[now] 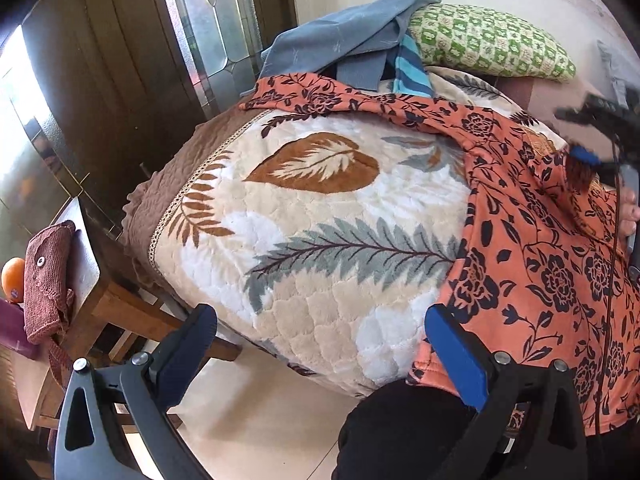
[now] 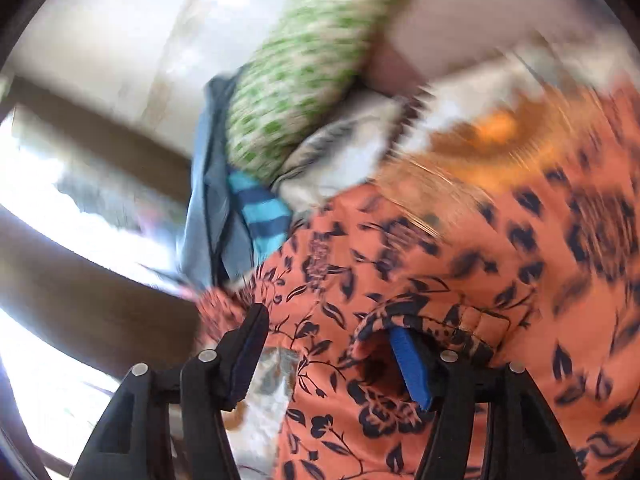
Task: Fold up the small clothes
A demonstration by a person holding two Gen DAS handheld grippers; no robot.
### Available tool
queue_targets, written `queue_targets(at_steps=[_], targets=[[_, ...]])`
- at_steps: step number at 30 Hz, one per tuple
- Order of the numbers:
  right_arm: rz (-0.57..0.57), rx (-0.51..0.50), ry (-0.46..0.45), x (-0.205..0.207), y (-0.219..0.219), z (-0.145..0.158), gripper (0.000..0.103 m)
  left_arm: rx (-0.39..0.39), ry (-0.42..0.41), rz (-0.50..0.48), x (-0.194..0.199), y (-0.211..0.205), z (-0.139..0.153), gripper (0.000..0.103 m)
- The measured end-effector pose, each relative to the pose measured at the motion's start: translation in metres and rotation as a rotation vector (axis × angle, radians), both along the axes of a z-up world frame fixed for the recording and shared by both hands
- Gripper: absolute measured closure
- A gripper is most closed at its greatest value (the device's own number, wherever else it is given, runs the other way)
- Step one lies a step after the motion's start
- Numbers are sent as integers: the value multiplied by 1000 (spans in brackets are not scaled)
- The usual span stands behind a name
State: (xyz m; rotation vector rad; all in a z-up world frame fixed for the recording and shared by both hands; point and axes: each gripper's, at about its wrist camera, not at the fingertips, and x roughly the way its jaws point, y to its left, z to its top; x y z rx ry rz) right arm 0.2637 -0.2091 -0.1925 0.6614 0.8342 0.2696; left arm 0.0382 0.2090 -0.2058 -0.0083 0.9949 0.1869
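Observation:
An orange garment with dark navy flowers (image 1: 532,248) lies spread over the right part of a bed, one sleeve stretched toward the far left. My left gripper (image 1: 316,328) is open and empty above the bed's near edge, its right finger beside the garment's hem. My right gripper (image 2: 324,332) is open, low over the same orange garment (image 2: 460,264); a fold of the cloth is draped over its right finger (image 2: 408,360). The right gripper also shows, blurred, at the right edge of the left wrist view (image 1: 600,144).
The bed is covered by a cream blanket with leaf prints (image 1: 320,216). A green checked pillow (image 1: 488,40), grey-blue clothes (image 1: 344,40) and a blue striped piece (image 1: 412,68) lie at the far end. A wooden chair (image 1: 80,264) with a brown knit item (image 1: 48,276) and an orange (image 1: 12,276) stands at left.

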Motion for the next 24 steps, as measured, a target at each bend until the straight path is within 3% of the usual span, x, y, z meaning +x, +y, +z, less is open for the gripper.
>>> queue_targets(at_steps=[3,5,7,9,11,13,17,21,24], targets=[[246,-391,-76,15,83,31,38,-2,7,8,2,3,-2,0],[407,-719,-91,4,145,22,36,-5,11,13,3,4,-3,0],[510,-1034,-96,-16,192,-9,36,-4,12,12,3,4,-3,0],[578,-1244,-112,-34,209,-41,36,-1,13,8,4,4,-3,0],[599,-1345,-153,-54,207,-62,36,1,18,5,4,3,-4,0],[574,-1293,-166,-60,197,-60,36,-1,17,7,5,3,-4,0],[446,-964,-147,-51,132,-22,36,-2,13,1,7,2,-4,0],[226,-556,2,-25,37,-11,36,5,14,6,13,4,-5,0],[31,-253,115,-14,-30,-31,36,9,10,22,23,10,-4,0]])
